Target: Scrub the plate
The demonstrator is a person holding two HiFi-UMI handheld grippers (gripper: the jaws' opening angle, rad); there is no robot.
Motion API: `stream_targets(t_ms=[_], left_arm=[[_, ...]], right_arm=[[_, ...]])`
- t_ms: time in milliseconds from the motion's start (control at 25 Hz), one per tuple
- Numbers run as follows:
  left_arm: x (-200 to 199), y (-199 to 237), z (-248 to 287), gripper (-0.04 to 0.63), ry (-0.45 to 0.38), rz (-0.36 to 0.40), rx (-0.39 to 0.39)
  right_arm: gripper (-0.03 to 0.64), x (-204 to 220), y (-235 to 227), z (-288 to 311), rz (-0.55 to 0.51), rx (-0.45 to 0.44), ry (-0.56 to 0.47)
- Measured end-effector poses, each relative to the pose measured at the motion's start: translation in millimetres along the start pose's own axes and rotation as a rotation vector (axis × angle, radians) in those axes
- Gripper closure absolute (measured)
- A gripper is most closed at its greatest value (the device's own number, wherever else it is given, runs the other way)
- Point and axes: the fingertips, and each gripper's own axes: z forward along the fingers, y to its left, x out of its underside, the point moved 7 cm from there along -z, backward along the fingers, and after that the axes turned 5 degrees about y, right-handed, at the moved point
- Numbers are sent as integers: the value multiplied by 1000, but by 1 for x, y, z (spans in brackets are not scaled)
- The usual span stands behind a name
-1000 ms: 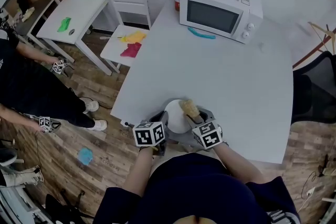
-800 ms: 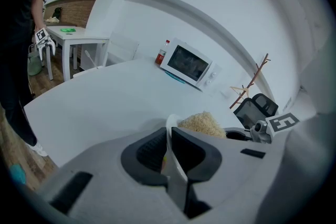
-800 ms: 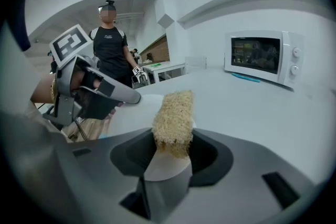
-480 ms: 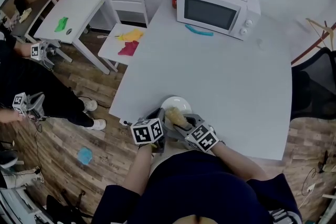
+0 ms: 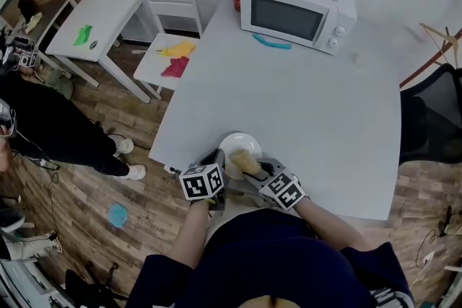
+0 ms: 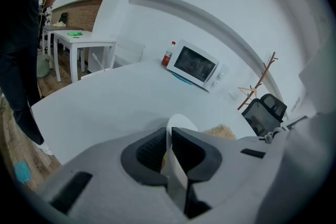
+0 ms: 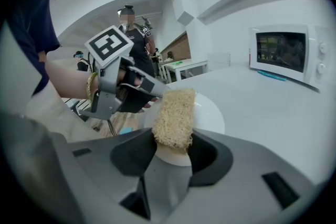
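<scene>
The plate [image 5: 244, 143] at the near edge of the table [image 5: 310, 97] looks smooth and white with a faint sheen, ceramic or plastic I cannot tell, and the table top is a flat matt white. The scrub pad [image 7: 174, 117] is coarse, tan and fibrous, rough all over. The left gripper [image 6: 169, 152] and right gripper [image 7: 171, 150] are matt grey plastic with dark ribbed pads [image 6: 150, 153], and the floor [image 5: 144, 216] is worn wood planking.

Fibrous scrubber [image 7: 175, 113] clamped in right tongs [image 7: 173, 143], seemingly resting on plate [image 7: 211, 115]
</scene>
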Motion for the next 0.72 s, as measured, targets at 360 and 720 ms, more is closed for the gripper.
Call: stream_targets(t_ms=[360, 720], left_arm=[[-1, -6, -1, 554, 1, 31, -11], [5, 2, -1, 552, 8, 15, -44]], right_arm=[[442, -17, -49, -3, 22, 143, 0], [442, -3, -36, 11, -12, 106, 65]])
